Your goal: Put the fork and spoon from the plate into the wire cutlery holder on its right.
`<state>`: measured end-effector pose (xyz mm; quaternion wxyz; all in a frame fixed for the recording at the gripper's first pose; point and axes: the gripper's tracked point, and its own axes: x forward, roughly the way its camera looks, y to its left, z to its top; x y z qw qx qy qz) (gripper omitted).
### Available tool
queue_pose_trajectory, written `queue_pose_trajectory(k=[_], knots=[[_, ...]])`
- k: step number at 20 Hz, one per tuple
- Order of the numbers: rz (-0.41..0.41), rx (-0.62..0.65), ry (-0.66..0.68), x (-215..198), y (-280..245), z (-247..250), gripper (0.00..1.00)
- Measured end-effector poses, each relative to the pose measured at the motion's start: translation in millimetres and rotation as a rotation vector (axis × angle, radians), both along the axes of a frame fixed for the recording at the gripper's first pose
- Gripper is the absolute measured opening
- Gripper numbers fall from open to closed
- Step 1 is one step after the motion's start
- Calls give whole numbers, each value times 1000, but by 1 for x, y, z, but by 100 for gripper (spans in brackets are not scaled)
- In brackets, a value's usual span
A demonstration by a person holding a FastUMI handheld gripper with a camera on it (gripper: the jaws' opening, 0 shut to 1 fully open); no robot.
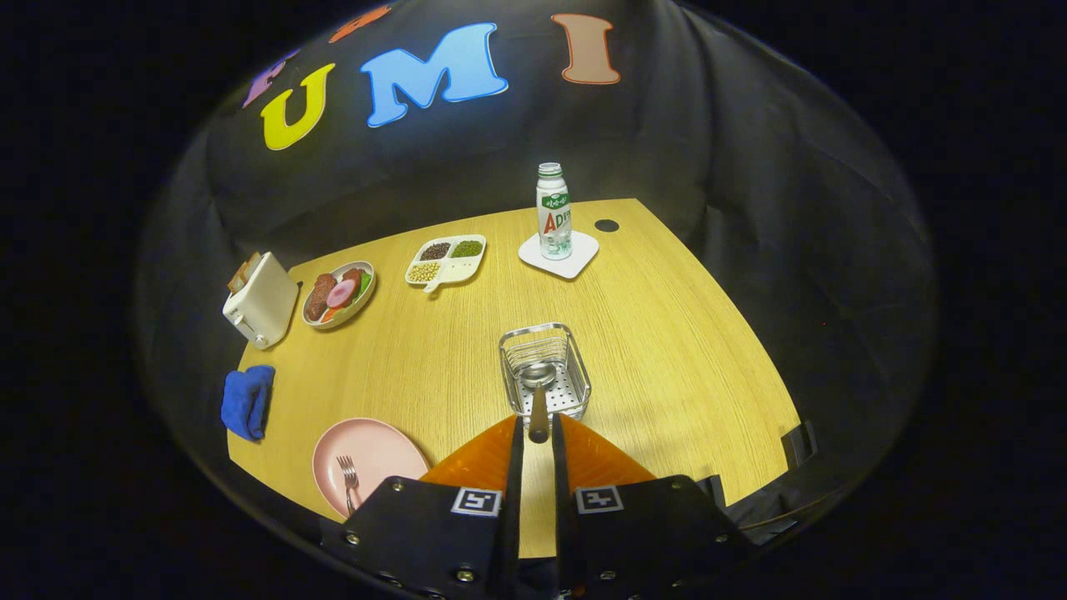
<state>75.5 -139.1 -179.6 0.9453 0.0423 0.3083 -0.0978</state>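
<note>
Gripper (538,433): you are holding it with its fingers (514,437) drawn narrow, both pressing on the handle of the spoon (538,392).
Spoon: its handle is running straight ahead from between the fingertips; its bowl is sitting over the near part of the wire cutlery holder (546,371), inside the rim line. Whether the bowl is touching the perforated floor, you cannot tell.
Wire cutlery holder: it is standing upright just ahead of the fingers, its near rim almost at the fingertips.
Plate (388,454): the pink plate is lying to the left of the fingers, close to the near table edge.
Fork (348,479): it is lying on the plate, tines pointing away from you, well apart from the holder.
Open room: bare table (667,350) is stretching right of the holder out to the right edge, and between plate and holder.
Blue cloth (247,402): it is sitting at the left table edge, beyond the plate.
Toaster (261,300): it is standing at the far left edge, overhanging slightly.
Food bowl (339,293): it is just right of the toaster.
Divided tray (446,260): it is lying farther back, mid-table.
Bottle (553,211): it is standing upright on a white coaster (575,258) near the far edge.
</note>
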Motion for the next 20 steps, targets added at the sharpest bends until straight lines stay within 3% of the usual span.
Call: queue_pose_trajectory(k=[7, 15, 20], knots=[[125, -38, -10, -2, 59, -7, 18], [349, 39, 134, -32, 187, -82, 18], [415, 61, 241, -54, 226, -125, 18]])
